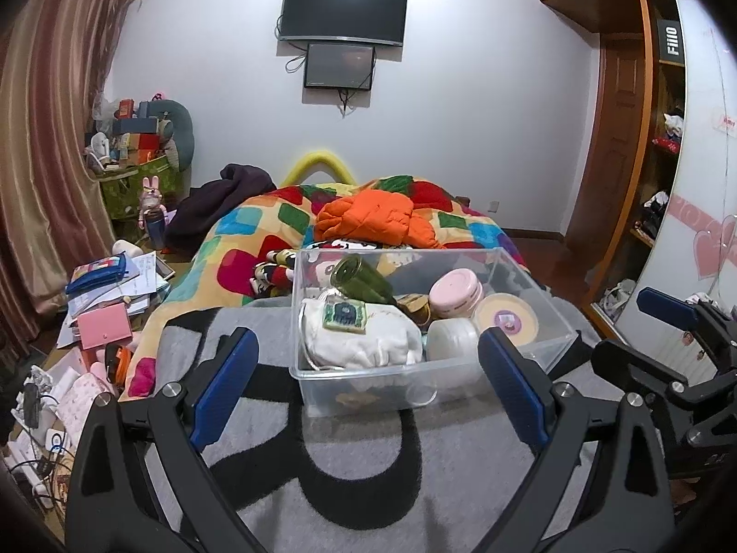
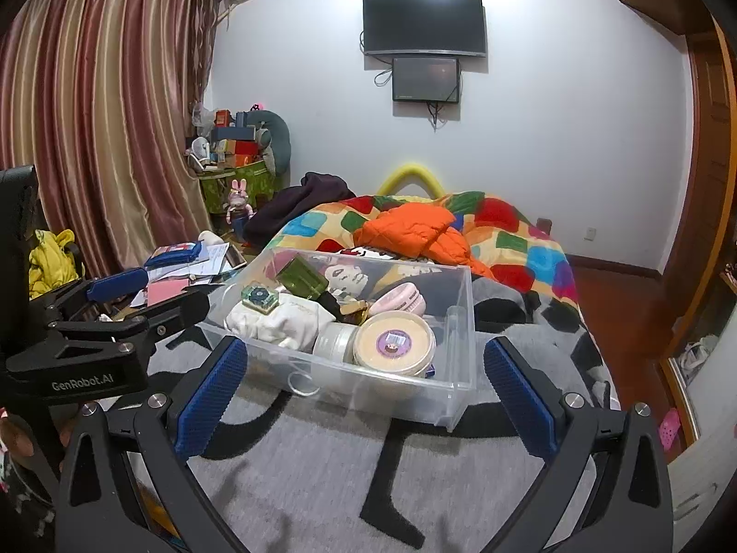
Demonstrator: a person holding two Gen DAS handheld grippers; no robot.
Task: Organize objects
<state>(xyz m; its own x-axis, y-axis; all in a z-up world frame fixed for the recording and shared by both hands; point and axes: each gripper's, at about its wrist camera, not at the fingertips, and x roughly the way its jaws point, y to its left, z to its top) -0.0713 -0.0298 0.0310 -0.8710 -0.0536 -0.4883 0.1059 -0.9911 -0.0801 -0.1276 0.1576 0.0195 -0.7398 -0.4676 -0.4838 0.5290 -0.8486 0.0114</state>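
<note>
Clear bin [image 1: 529, 276] packed; both claws released, empty; yellow jacket [image 2: 48, 260] only in right view.

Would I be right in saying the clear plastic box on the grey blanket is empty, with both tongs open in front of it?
Not quite: the clear plastic box is not empty. It holds a white cloth bag, a green bottle, a pink jar and round tubs. The left wrist view shows this. It does sit on the grey blanket, with the left tongs and right tongs open.

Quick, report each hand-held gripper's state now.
Left hand-held gripper: open, holding nothing.
Right hand-held gripper: open, holding nothing.
</note>
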